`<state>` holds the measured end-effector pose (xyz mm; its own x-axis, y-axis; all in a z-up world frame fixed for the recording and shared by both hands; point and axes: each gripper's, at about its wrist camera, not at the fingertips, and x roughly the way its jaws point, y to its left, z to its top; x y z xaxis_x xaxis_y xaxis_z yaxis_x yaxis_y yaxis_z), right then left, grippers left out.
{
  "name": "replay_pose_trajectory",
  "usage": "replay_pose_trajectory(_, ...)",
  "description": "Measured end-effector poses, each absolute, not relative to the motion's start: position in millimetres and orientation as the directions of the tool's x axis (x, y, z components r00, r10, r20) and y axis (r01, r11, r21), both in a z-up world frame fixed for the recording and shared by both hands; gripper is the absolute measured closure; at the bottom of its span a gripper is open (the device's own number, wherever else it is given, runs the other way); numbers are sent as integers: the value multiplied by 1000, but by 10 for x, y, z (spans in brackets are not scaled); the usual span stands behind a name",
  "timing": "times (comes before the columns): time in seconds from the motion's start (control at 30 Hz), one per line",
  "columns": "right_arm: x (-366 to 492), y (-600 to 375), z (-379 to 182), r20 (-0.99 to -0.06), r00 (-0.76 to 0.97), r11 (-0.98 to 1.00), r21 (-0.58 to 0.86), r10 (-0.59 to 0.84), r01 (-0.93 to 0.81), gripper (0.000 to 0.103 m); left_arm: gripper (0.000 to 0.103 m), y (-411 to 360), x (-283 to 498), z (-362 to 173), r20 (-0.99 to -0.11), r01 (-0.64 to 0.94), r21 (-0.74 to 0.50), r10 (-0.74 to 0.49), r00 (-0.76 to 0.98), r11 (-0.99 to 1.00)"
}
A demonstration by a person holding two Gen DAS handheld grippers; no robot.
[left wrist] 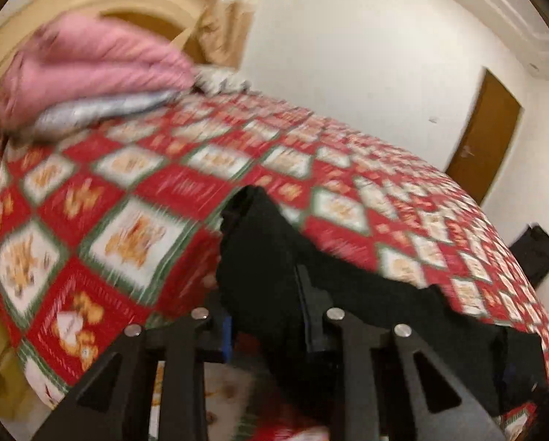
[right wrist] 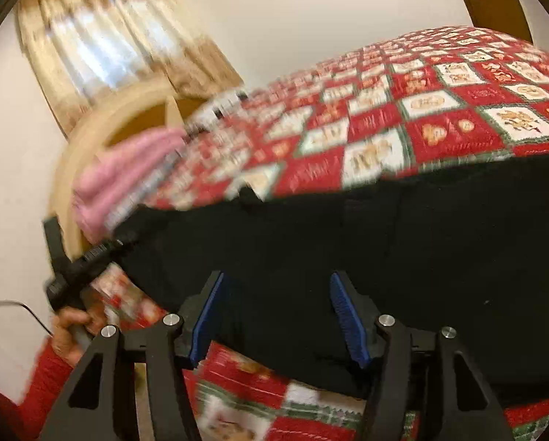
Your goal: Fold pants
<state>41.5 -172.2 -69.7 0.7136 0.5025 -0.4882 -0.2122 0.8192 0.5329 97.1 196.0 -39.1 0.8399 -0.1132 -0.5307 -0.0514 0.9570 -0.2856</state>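
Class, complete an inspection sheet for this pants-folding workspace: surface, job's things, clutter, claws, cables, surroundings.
Surface: bed with red patchwork quilt.
Job's things: black pants draped over the near edge.
Clutter: pink cloth on grey fabric, far corner.
Claws: left claw has pants between its fingers, grip unclear; right claw open over the pants.
Cables: thin dark cable by the hand.
Surroundings: curtain, brown door, white walls.
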Motion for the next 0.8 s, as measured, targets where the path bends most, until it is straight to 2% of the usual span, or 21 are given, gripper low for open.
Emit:
replay_pose_trajectory(0.1,307,-1982,-476,-441,780,828,535,444,-169,42,75,1659,870,-97,-466,57,-250,-172,868,966)
replay_pose_trajectory(0.23,230,-2448,-331,-421,821,811,579,385,-84,42,76,1035,671,174,-404,257,-174,-307,862,951)
replay_pose_trajectory(0.37,243,-2809,-322,-373,826,719,693,423,-55,42,76,274,460,195,-406,484,-125,-490,771,866)
replay_pose_trajectory(0.47,272,-2977,-369,-310,818,616,785,484,-67,42,76,-226,349,37,-435,596,-98,-573,694,797)
replay_pose_trajectory(0.57,320,-3038,-508,-314,784,559,828,536,-51,42,76,-695,260,-224,-496,675,-49,-604,624,736)
replay_pose_trajectory(0.67,343,-3034,-688,-345,743,533,846,573,-18,42,76,-895,199,-479,-548,689,19,-569,613,724)
replay_pose_trajectory(0.8,408,-2991,-759,-338,710,507,861,617,-31,42,76,-861,161,-507,-533,684,58,-556,637,727)
